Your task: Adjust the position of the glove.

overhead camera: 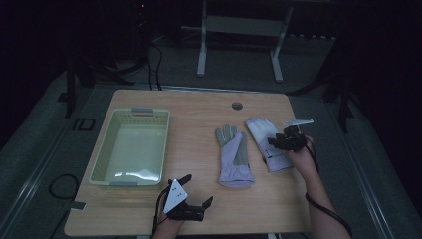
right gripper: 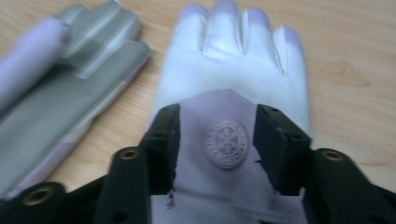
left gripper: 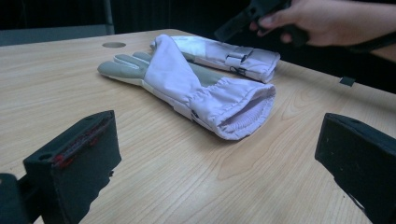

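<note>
Two gloves | right glove (right gripper: 229, 98) pale lilac, round emblem | right gripper (right gripper: 217, 140) apart astride it | left gripper (overhead camera: 191, 191) apart

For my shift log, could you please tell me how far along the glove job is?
Nothing is done: the basket holds nothing. In hand: the right gripper straddles the right glove, jaws apart. Left: the left glove lies untouched, and the left gripper waits open.

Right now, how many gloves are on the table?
2. The left glove lies palm up at the table's middle, right of the basket. The right glove lies beside it, back up, with the right gripper open over its back. None seems hidden.
</note>
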Tool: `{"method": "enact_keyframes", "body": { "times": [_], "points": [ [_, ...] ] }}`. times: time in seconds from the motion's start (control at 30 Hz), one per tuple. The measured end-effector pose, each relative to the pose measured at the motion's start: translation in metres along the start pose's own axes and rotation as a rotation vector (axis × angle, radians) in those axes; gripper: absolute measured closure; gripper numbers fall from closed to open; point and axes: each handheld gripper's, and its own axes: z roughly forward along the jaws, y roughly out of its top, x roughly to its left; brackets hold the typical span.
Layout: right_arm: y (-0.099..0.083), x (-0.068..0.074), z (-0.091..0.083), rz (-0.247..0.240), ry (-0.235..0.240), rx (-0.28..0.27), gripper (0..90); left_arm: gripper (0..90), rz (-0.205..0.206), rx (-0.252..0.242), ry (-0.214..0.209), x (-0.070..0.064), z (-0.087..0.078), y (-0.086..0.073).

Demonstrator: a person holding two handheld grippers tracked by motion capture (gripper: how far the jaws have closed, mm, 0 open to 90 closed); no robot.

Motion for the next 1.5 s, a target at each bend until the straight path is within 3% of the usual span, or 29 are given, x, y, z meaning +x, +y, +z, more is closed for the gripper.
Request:
{"method": "enact_keyframes", "body": {
  "times": [0.03, 0.17, 0.27, 0.47, 0.67, 0.7, 0.77, 0.9, 1.03, 1.27, 1.3, 1.33, 1.37, 1.5],
  "points": [
    [-0.005, -0.005, 0.014, 0.009, -0.021, 0.057, 51.3, 0.1, -0.011, -0.003, -0.004, 0.001, 0.000, 0.000],
    [-0.013, -0.012, 0.022, 0.063, 0.036, 0.037, 59.1, 0.1, -0.003, -0.001, -0.003, 0.000, 0.000, 0.000],
    [-0.013, -0.012, 0.022, 0.064, 0.044, 0.043, 61.8, 0.1, 0.004, 0.001, -0.004, 0.000, 0.000, 0.000],
    [-0.014, -0.006, 0.022, 0.057, 0.013, 0.040, 65.4, 0.1, 0.004, 0.000, 0.000, -0.001, 0.000, 0.000],
    [-0.014, 0.002, 0.019, 0.075, -0.026, 0.033, 76.2, 0.1, 0.005, 0.000, 0.002, -0.001, 0.000, 0.000],
    [-0.014, 0.003, 0.015, 0.112, -0.026, 0.017, 78.2, 0.1, 0.005, 0.001, 0.002, -0.001, 0.000, 0.000],
    [-0.013, 0.003, 0.010, 0.130, -0.024, 0.005, 79.1, 0.1, 0.004, 0.001, 0.001, -0.001, 0.000, 0.000],
    [-0.011, 0.006, -0.001, 0.138, -0.034, -0.009, 79.5, 0.1, 0.005, 0.001, 0.001, -0.001, 0.000, 0.000],
    [-0.007, 0.015, -0.026, 0.172, -0.078, -0.049, 80.2, 0.1, 0.005, 0.001, 0.004, -0.001, 0.000, 0.000],
    [-0.003, 0.024, -0.056, 0.211, -0.087, -0.069, 80.7, 0.1, 0.008, 0.001, 0.005, -0.001, 0.000, 0.000],
    [-0.002, 0.026, -0.067, 0.218, -0.104, -0.075, 80.7, 0.1, 0.007, 0.000, 0.006, -0.001, 0.000, 0.000],
    [-0.002, 0.026, -0.067, 0.218, -0.104, -0.075, 80.7, 0.1, 0.007, 0.000, 0.005, -0.001, 0.000, 0.000],
    [-0.001, 0.029, -0.078, 0.212, -0.134, -0.083, 80.6, 0.1, 0.007, 0.002, 0.005, -0.001, 0.000, 0.000],
    [-0.004, 0.033, -0.088, 0.227, -0.146, -0.088, 80.6, 0.1, 0.009, 0.002, 0.006, -0.001, 0.000, 0.000]
  ]
}}
